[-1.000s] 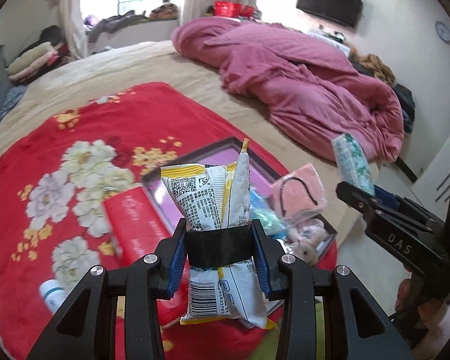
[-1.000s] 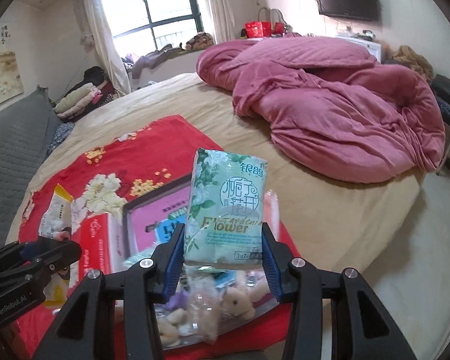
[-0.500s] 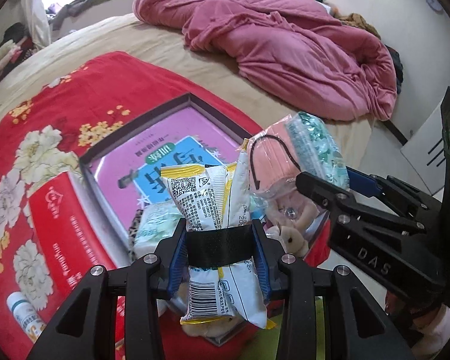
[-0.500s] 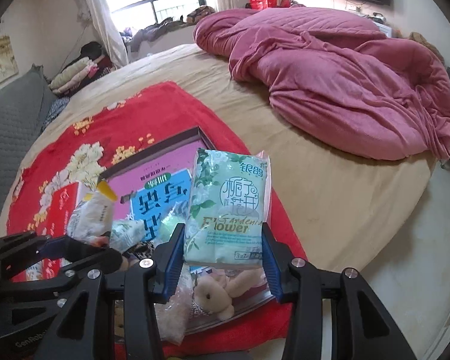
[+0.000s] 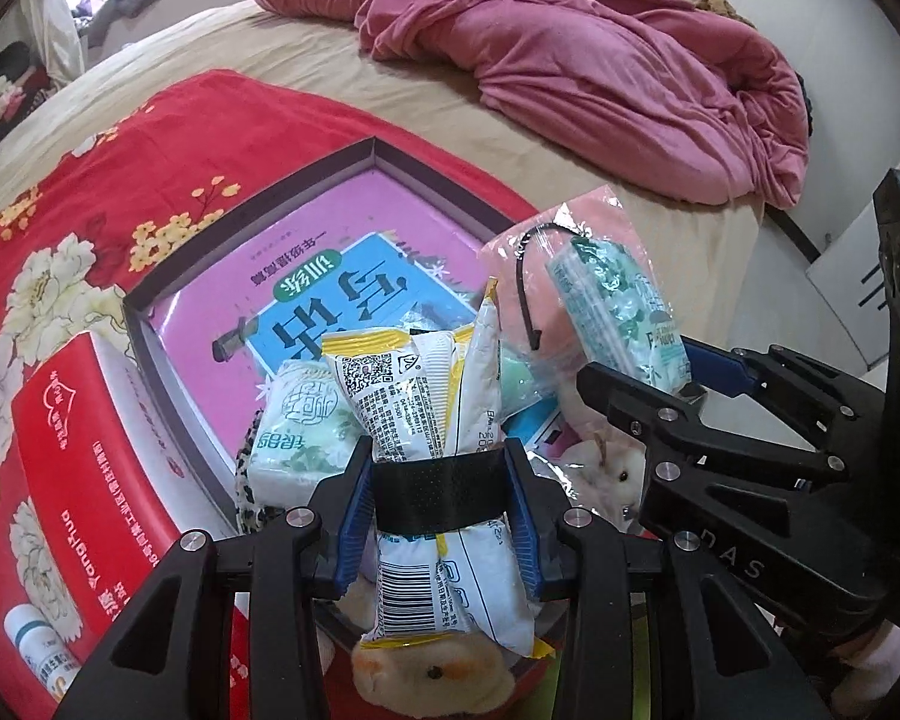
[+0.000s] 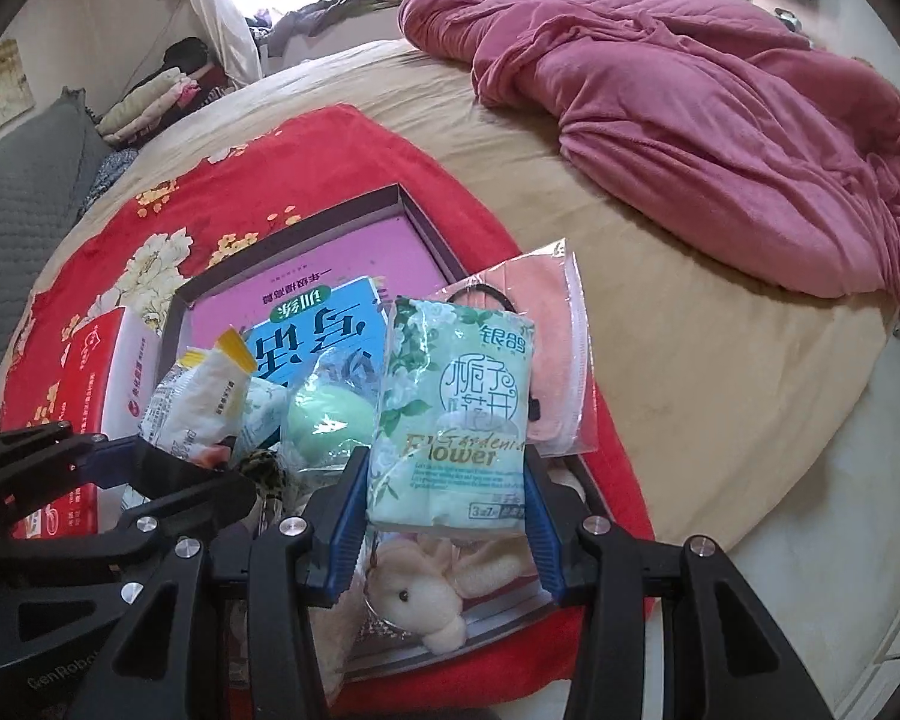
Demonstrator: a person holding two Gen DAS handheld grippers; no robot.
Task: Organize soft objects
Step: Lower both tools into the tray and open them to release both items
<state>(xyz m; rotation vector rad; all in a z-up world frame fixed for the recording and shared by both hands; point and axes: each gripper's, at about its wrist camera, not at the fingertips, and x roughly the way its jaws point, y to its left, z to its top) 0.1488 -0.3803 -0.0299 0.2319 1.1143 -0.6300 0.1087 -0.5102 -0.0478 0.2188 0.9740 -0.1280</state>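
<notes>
My left gripper (image 5: pixel 441 498) is shut on a white and yellow snack packet (image 5: pixel 426 414), held upright over the near end of a dark-rimmed box (image 5: pixel 270 198). My right gripper (image 6: pixel 447 498) is shut on a green flower-print tissue pack (image 6: pixel 456 414) just above the same box (image 6: pixel 294 228). In the box lie a pink and blue book (image 5: pixel 330 306), a green tissue pack (image 5: pixel 297 438), a pink packet with a black band (image 6: pixel 540 360), a green ball in plastic (image 6: pixel 327 420) and plush toys (image 6: pixel 414 594). The right gripper also shows in the left wrist view (image 5: pixel 678 378).
A red tissue box (image 5: pixel 72 468) lies left of the box on a red floral blanket (image 5: pixel 120 138). A small white bottle (image 5: pixel 36 654) lies near the front left. A crumpled pink duvet (image 6: pixel 720 108) fills the far right of the beige bed. The bed edge is at right.
Both grippers have moved forward and down over the box, each still holding its packet. The box and its contents now fill much more of both views.
</notes>
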